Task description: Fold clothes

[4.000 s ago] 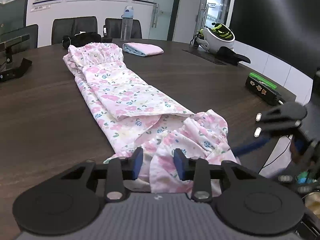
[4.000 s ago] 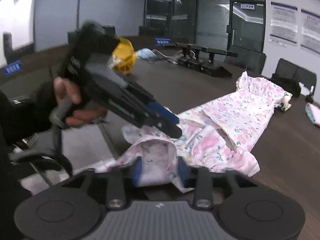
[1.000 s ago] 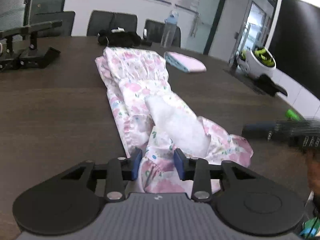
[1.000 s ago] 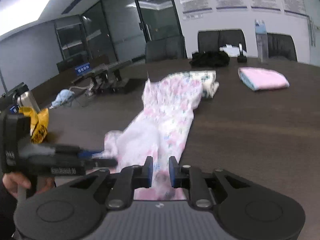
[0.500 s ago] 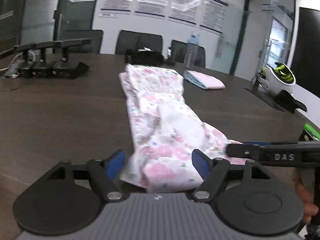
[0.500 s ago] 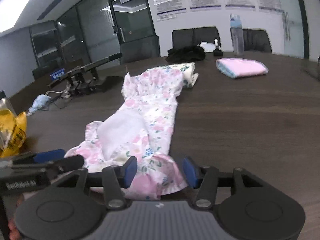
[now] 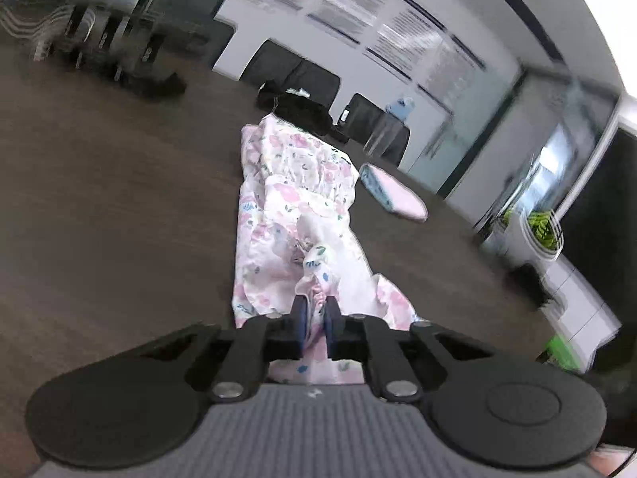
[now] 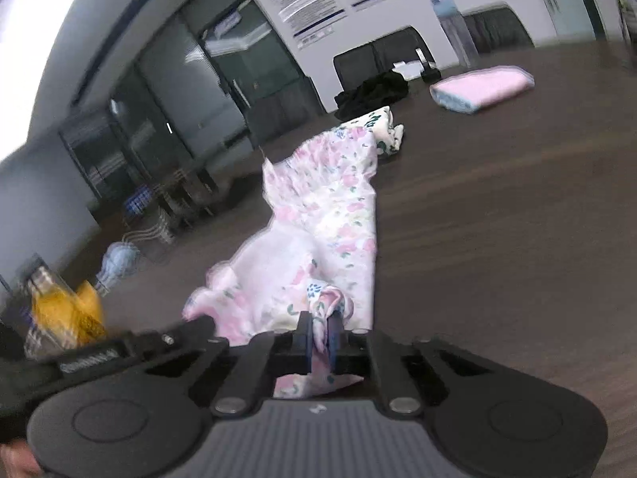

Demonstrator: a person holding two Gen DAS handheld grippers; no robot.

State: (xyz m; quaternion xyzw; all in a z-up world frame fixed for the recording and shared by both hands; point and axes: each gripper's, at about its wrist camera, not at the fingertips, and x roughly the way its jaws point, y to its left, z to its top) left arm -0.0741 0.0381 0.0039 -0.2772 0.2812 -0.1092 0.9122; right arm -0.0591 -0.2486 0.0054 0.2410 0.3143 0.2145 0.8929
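A dark wooden meeting table (image 7: 99, 219) carries a long floral garment (image 7: 294, 207), its far end near a folded pink cloth (image 7: 394, 195). The left gripper (image 7: 315, 312) and right gripper (image 8: 321, 328), closing, each pinch the garment's near ruffled edge.

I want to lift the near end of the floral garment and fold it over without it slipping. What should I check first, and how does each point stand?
1. Left tool has fabric of the floral garment between its pads: ok.
2. Right tool has fabric pinched: ok.
3. Both grips sit on the near end: ok.
4. Garment laid flat: not ok, the near part is bunched.
5. Table bare beside the garment: ok; the folded pink cloth lies apart from it.
6. Grip catches all layers: cannot tell.
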